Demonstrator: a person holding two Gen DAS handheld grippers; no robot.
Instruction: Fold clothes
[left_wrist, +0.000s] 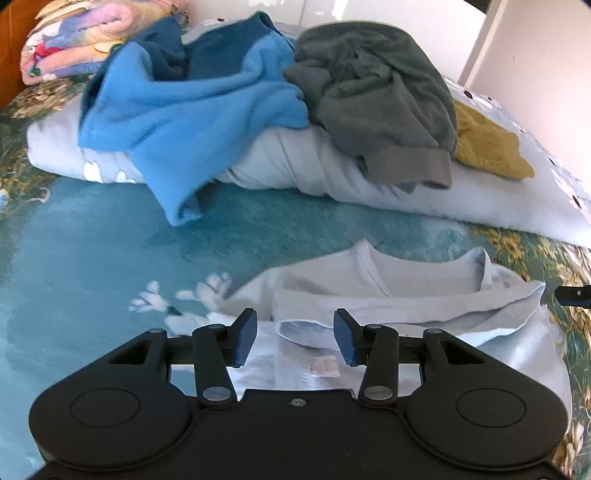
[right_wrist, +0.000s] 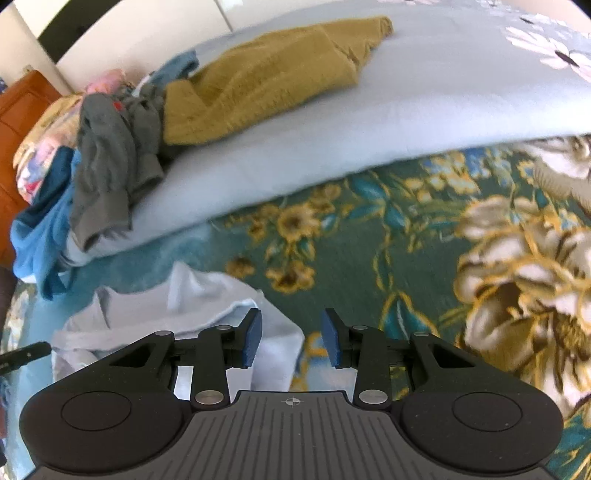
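A pale blue shirt lies partly folded on the green floral bedspread, collar toward the far side, a label showing near its front edge. My left gripper hovers over the shirt's near part, open, with no cloth pinched between the blue pads. In the right wrist view the same pale blue shirt lies low on the left. My right gripper stands open over the shirt's right edge and the bedspread, holding nothing. The right gripper's tip shows at the far right of the left wrist view.
Behind the shirt a light blue folded quilt carries a heap of clothes: a blue garment, a grey garment and a mustard garment. A colourful rolled blanket lies at the back left. A white wall stands at the back right.
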